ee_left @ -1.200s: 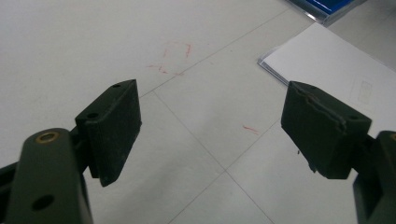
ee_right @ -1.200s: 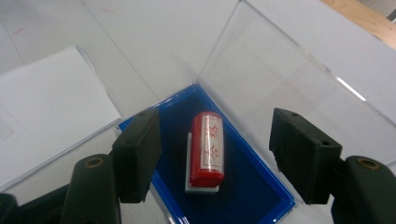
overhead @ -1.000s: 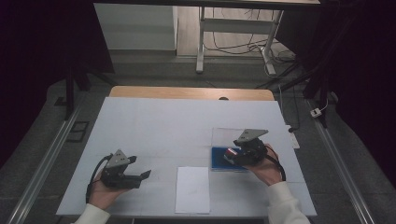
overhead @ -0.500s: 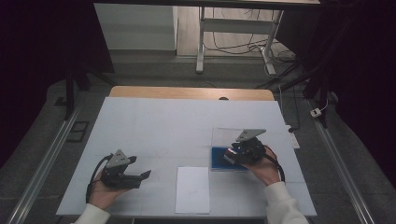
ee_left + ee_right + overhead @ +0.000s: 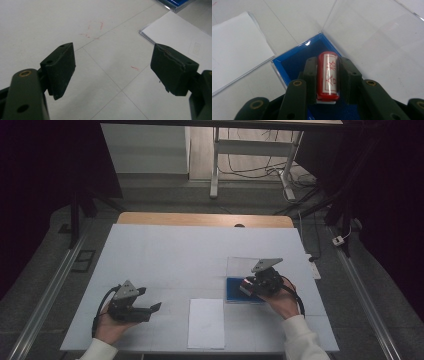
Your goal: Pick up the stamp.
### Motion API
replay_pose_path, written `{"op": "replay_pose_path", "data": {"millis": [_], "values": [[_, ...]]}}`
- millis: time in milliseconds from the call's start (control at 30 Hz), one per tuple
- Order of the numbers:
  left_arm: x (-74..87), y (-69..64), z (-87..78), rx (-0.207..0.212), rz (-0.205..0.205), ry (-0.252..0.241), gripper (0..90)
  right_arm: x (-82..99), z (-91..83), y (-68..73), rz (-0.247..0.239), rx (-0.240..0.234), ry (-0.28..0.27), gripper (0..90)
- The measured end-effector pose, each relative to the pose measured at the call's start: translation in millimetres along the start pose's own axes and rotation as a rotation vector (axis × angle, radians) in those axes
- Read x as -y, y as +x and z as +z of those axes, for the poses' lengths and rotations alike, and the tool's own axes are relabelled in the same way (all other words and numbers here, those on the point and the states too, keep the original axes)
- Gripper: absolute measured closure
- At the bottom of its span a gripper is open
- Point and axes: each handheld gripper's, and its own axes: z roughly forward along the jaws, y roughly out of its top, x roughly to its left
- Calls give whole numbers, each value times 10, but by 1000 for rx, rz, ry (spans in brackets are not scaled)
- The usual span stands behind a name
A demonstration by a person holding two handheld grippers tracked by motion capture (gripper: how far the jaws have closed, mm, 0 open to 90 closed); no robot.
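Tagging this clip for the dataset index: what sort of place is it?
Likely a lab data-collection bench, not a home or office. A white-covered table sits between floor rails, with dark curtains around and loose cables behind. The work is small: a red stamp in a blue-lined clear case.

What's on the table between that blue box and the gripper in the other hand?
A white sheet of paper lies between the blue box and the left gripper, plain in the high view; the rest of that stretch is bare table.

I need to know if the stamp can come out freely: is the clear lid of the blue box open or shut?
Open. The clear lid is swung back off the blue box, leaving the inside uncovered around the red stamp.
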Motion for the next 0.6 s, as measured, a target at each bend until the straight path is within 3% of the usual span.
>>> {"op": "replay_pose_path", "data": {"millis": [267, 367, 600], "values": [[3, 8, -17, -1, 0, -4, 203, -5, -16, 11, 2, 4, -8, 697], [2, 11, -17, 3, -3, -9, 204, -7, -55, 0, 12, -9, -38, 698], [2, 8, -11, 3, -1, -6, 203, -27, -136, 7, 7, 14, -73, 698]]}}
